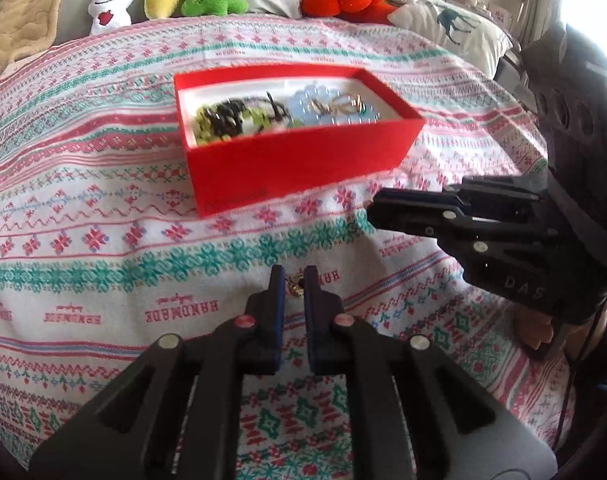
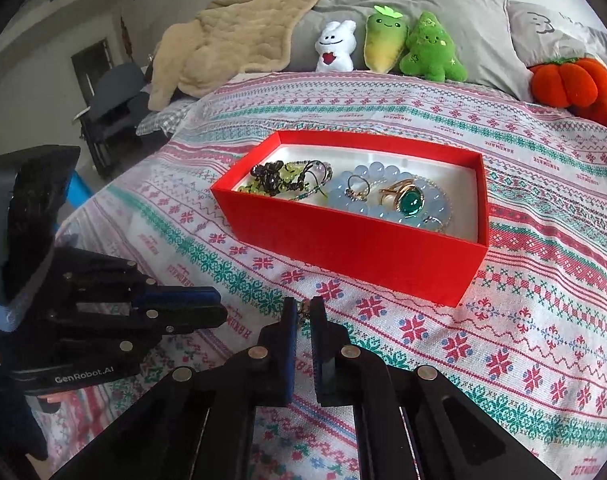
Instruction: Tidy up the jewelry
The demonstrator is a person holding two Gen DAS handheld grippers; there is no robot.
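**Two grippers above a patterned bedspread, each with a small gold piece at its tips**

The left black two-finger gripper [image 1: 294, 286] hangs over the red, green and white knitted-pattern bedspread [image 1: 103, 216], its fingers drawn close and clamped on a small gold-coloured jewelry piece [image 1: 295, 285] lodged between the tips. The right black two-finger gripper [image 2: 302, 314] likewise has its fingers nearly together, with a tiny gold-coloured trinket [image 2: 304, 309] seated in the narrow gap at the tips; whether the pads actually press on it cannot be told. An open rectangular red cardboard box with a white lining [image 2: 355, 246] lies on the bedspread ahead of both tools, well apart from either held piece. Inside it lie a dark beaded tangle with green beads [image 2: 281, 180], a pale blue bead bracelet [image 2: 367, 200] and a gold ring with a round green stone [image 2: 409, 200]. Plush toys [image 2: 387, 44] line the grey pillows behind.
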